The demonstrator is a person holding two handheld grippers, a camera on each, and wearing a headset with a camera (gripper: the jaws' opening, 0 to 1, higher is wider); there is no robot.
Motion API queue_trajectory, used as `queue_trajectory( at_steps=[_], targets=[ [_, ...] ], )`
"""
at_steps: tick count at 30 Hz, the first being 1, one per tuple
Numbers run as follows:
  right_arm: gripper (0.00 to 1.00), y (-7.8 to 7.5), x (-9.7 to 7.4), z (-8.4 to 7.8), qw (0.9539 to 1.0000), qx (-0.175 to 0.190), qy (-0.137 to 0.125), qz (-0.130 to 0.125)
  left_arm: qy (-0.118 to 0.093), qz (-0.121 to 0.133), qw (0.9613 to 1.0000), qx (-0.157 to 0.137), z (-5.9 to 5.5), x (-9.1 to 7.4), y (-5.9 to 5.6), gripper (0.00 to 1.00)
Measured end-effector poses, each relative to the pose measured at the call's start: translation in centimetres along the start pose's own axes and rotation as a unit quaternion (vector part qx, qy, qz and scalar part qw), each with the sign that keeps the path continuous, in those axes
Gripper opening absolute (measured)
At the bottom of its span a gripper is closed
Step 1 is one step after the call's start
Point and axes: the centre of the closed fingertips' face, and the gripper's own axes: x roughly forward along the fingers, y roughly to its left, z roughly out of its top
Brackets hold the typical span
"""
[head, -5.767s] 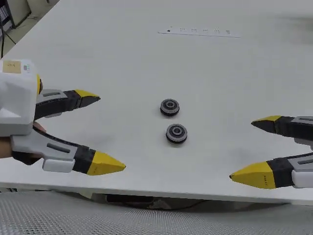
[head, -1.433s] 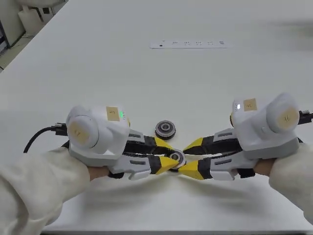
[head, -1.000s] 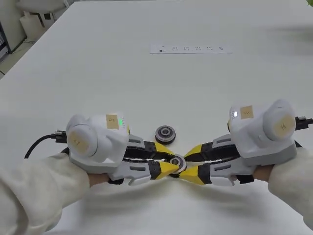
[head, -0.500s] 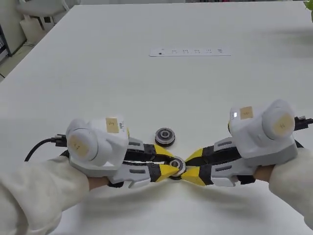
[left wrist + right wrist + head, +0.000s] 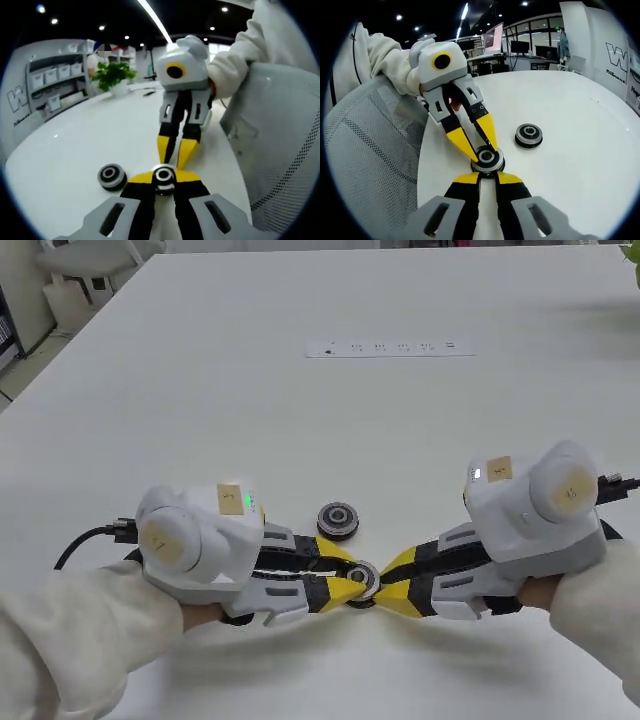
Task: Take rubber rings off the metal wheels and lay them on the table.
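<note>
both grippers meet tip to tip at the near wheel (image 5: 362, 578), close to the table (image 5: 300, 390) edge. the left gripper (image 5: 350, 580) pinches it across the body, and the right gripper (image 5: 385, 580) has its jaws pressed nearly together on the rim, likely on the ring. if the pull beats the left pinch, the wheel could pop free, roll off the edge, or knock the far wheel (image 5: 338, 519) just beside.
</note>
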Motion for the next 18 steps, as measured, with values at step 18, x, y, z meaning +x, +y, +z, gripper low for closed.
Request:
queue_trajectory(
  at_steps=[18],
  targets=[
    [0.00,-0.41,-0.16,-0.09,0.9999,0.005,0.009,-0.012,-0.002,0.002,1.0000,-0.001,0.01,0.02,0.07,0.14]
  ],
)
